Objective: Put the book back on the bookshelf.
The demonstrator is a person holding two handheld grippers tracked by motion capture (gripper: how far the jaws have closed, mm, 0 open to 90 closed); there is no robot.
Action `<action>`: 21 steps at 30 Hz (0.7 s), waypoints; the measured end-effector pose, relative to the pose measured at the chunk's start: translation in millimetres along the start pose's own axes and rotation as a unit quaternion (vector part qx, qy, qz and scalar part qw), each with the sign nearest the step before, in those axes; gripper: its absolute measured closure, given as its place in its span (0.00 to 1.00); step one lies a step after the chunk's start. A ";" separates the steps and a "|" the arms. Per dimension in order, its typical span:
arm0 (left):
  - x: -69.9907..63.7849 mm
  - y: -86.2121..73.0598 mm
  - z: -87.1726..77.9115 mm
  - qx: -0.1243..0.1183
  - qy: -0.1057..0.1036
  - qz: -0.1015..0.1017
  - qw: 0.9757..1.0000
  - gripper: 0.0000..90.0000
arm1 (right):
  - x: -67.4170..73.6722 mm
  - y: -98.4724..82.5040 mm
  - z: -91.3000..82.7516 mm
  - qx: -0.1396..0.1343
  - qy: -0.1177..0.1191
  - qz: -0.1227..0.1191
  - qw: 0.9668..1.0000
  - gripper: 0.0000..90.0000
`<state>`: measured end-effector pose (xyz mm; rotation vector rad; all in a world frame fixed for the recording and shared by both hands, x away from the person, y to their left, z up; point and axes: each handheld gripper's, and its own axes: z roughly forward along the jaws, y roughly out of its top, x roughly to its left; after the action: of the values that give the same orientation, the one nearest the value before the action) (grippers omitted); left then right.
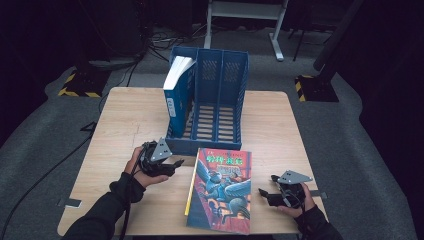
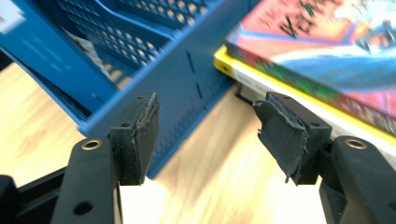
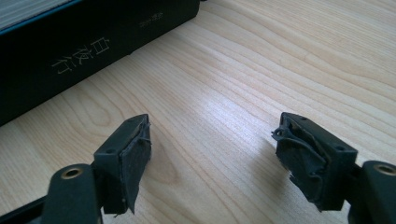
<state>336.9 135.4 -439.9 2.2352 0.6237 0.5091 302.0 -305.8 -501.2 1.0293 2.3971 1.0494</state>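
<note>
A blue three-slot file rack (image 1: 206, 145) stands at the back middle of the wooden table (image 1: 125, 120). A blue book (image 1: 175, 97) with white pages leans upright in its left slot. In front of the rack a colourful illustrated book (image 1: 222, 192) lies flat. My left gripper (image 1: 176, 163) is held just left of that book, near the rack's front corner, open and empty. In the left gripper view, my left gripper (image 2: 208, 135) faces the rack wall (image 2: 187, 74) and the book's yellow edge (image 2: 233, 70). My right gripper (image 1: 264, 193) rests right of the book, open. In the right gripper view, my right gripper (image 3: 212, 158) sits over bare wood beside a black book spine (image 3: 70, 51).
The rack's middle and right slots (image 1: 220, 120) hold nothing. Bare table shows on both sides of the rack. Off the table lie cables (image 1: 45, 170), a white desk frame (image 1: 245, 12) at the back, and yellow-and-black striped bases (image 1: 80, 85) on the floor.
</note>
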 end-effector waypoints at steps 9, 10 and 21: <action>-16.7 -19.3 0.0 0.038 -0.032 0.033 0.998 0.38 | 0.0 0.0 0.0 0.000 0.000 0.000 1.000 0.29; -18.2 -21.5 0.1 0.040 -0.037 0.034 0.998 0.37 | 0.1 -0.1 -0.1 0.000 -0.001 0.001 1.000 0.29; -34.8 -48.1 -1.0 0.058 -0.082 0.022 0.995 0.34 | 0.3 -0.2 -0.3 0.000 -0.003 0.002 1.000 0.29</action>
<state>295.1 145.0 -481.0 2.3752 0.5310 0.3129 301.5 -305.9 -501.1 1.0367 2.3922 1.0466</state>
